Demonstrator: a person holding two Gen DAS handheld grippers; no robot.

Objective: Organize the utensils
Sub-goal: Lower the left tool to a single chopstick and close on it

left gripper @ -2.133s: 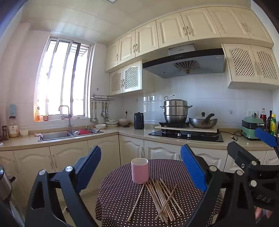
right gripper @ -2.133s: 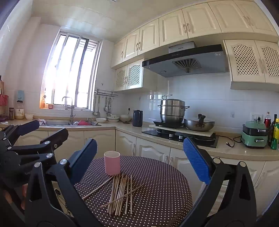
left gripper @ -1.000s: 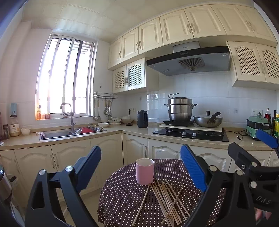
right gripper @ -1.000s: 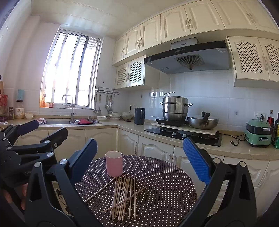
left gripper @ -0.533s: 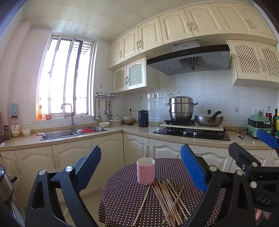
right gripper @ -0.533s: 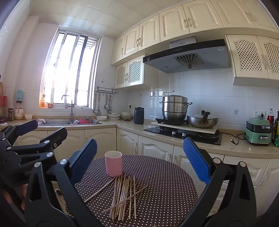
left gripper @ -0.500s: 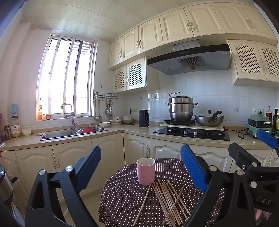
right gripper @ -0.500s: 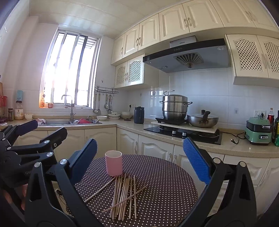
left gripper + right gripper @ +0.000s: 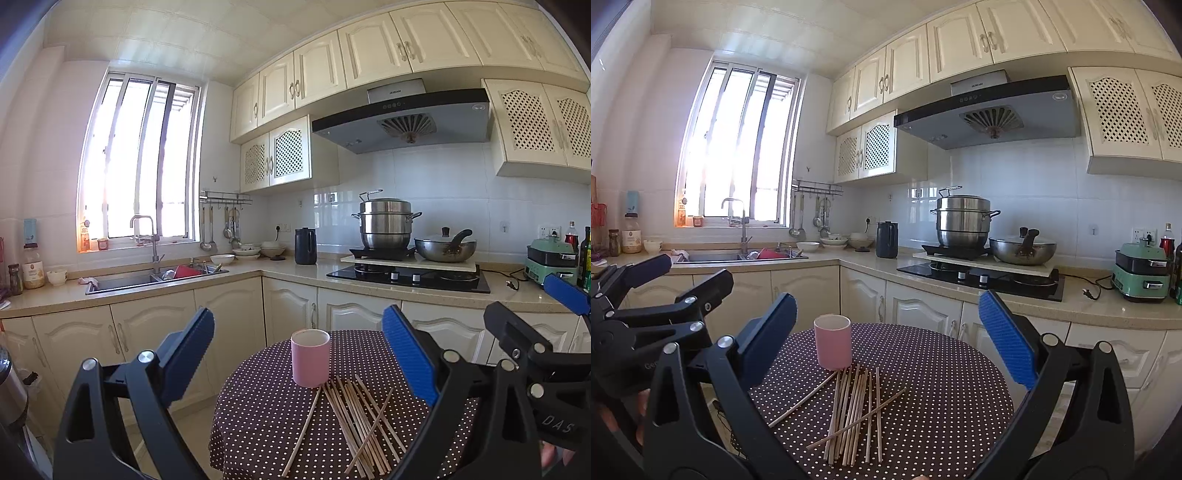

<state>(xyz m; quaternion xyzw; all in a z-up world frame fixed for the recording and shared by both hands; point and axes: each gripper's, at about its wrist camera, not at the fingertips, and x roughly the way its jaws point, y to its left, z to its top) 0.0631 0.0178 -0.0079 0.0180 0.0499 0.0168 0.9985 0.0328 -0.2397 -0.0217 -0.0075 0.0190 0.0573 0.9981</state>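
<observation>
While both grippers hang above the near edge of a round table (image 9: 258,417) covered in a dark polka-dot cloth, nothing sits between their blue pads. The left gripper (image 9: 299,354) has its jaws spread wide and released, and the right gripper (image 9: 886,336) is likewise spread apart and empty. Seen from the left wrist camera, the right gripper shows at the right edge; seen from the right wrist camera, the left gripper shows at the left edge, with a bit of the person's hand (image 9: 639,417) beneath it.

On the table, a pink cup (image 9: 310,358) stands upright toward the far side. Just near of it lies a loose bundle of wooden chopsticks (image 9: 354,417), mostly side by side and pointing near to far, with one stick angled off to the left and another lying crosswise over the pile. Their far tips lie right at the cup's base; whether they touch it cannot be told.

Beyond the table, a counter runs along the far wall, carrying a sink (image 9: 155,277) on the left, a black kettle (image 9: 305,245), and a steel stockpot (image 9: 386,223) and wok (image 9: 445,249) on the stove (image 9: 406,277).
</observation>
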